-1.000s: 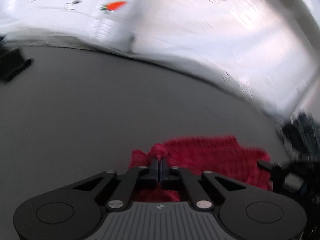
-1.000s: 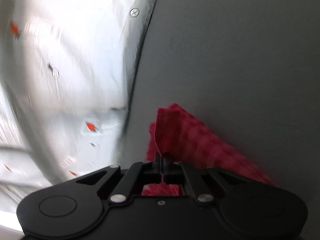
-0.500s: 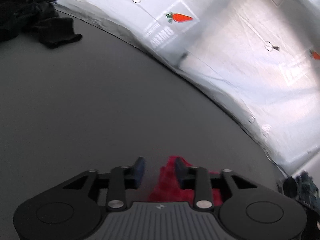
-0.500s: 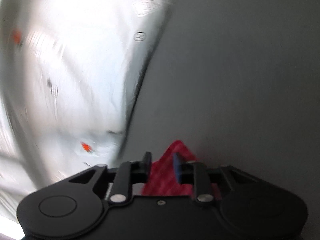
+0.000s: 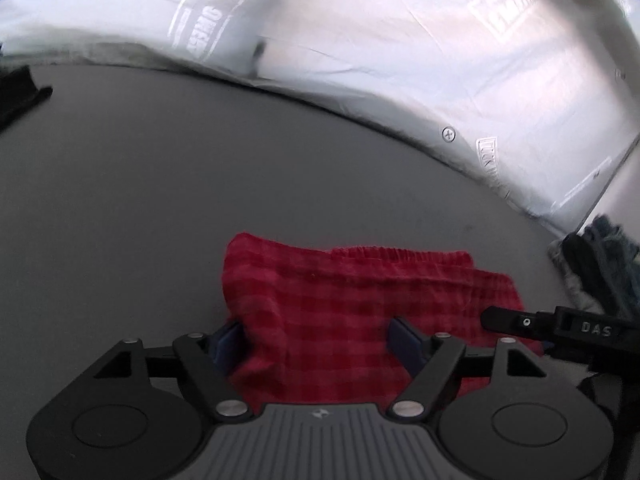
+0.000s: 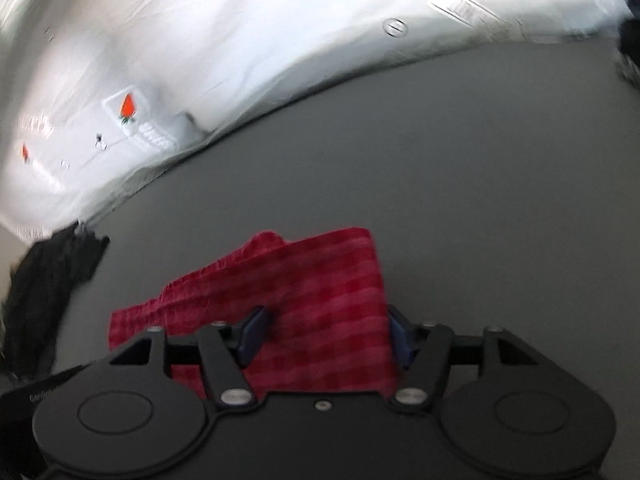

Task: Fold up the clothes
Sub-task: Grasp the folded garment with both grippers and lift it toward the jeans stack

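A red checked garment [image 5: 360, 292] lies folded flat on the grey table [image 5: 160, 200]; it also shows in the right wrist view [image 6: 320, 300]. My left gripper [image 5: 318, 340] is open, its blue pads [image 5: 228, 342] spread wide over the garment's near left part. My right gripper [image 6: 326, 336] is open over the garment's right end, holding nothing. The right gripper's finger [image 5: 552, 326] shows at the right of the left wrist view, by the garment's right edge.
A white plastic sheet with carrot prints [image 5: 360, 40] borders the far table edge. A black garment [image 6: 48, 280] lies at the left, also seen in the left wrist view [image 5: 16, 92]. A dark blue pile of clothes [image 5: 600, 264] sits at the right.
Both grippers were shut on the red garment's corners a second ago. They let go, opened wide and drew back; the garment now lies flat on the table.
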